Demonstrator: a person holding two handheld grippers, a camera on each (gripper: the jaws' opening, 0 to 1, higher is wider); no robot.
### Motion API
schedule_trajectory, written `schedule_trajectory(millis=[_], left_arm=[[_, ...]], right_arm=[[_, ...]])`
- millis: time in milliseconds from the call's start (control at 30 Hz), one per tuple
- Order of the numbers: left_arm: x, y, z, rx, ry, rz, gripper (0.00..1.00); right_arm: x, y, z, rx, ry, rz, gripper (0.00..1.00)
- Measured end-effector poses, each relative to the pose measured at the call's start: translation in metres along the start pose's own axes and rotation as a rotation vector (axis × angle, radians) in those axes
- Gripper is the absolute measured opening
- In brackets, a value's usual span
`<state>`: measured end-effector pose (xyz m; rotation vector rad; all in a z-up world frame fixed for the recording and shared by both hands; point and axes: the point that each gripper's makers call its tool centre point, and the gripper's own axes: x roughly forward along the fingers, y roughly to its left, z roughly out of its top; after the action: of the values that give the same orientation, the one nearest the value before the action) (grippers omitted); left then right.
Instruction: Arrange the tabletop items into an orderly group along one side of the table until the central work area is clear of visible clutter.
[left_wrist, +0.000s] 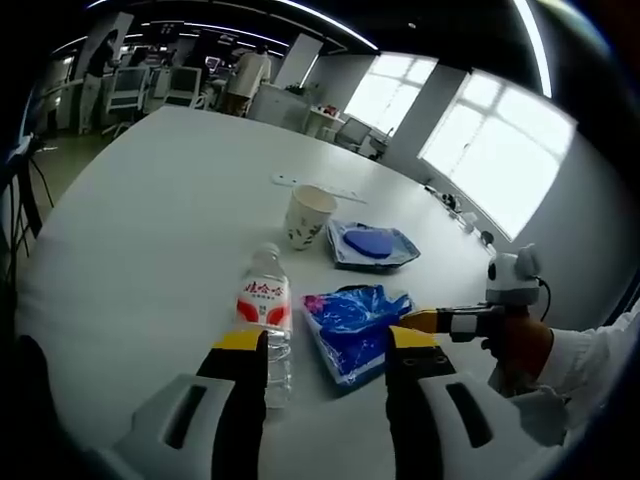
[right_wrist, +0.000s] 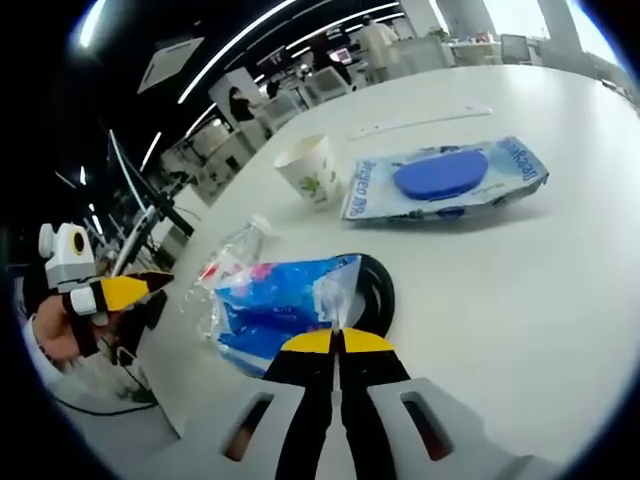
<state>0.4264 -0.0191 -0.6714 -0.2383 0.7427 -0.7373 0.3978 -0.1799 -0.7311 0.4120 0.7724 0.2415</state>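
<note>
**At the claw tips: a thin bag edge that may slip**

Right at its tips, the right claw (right_wrist: 338, 340) is clenched, jaws together on what looks like the clear edge of the blue bag (right_wrist: 275, 310). Whether the film is truly pinched I cannot tell. A dark ring (right_wrist: 378, 290) lies under the bag's near end.

The left claw (left_wrist: 325, 345) stands released, jaws apart, with the bottle (left_wrist: 266, 310) lying just ahead of one jaw and the same bag ahead of the other.

Farther out from both claws sit the cup (left_wrist: 309, 215) and the wipes pack (left_wrist: 372, 245), close together, with a flat strip (left_wrist: 300, 184) beyond them.

Risks, as I judge them: a pull on so little film could let it slide free, or drag the ring along. The bottle, on its side, may roll if a jaw nudges it. A sweep toward the cup could tip it, being light and upright.
</note>
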Motion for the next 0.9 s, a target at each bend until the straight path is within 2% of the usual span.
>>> schedule_trajectory(millis=[333,533,733,900], left_arm=[[0.006,-0.009,-0.003,0.005,0.011,-0.012,0.45],[0.014,-0.017,-0.002,0.017,0.013,-0.022,0.42],[0.018,-0.024,0.0,0.027,0.012,-0.028,0.38],[0.02,-0.031,0.003,0.035,0.003,-0.047,0.3]], right_arm=[[-0.015,0.002,0.015,0.018,-0.05,0.019,0.0],[-0.025,0.013,0.028,0.013,-0.087,0.045,0.0],[-0.033,0.023,0.037,0.016,-0.115,0.07,0.0],[-0.037,0.025,0.041,0.014,-0.128,0.08,0.0]])
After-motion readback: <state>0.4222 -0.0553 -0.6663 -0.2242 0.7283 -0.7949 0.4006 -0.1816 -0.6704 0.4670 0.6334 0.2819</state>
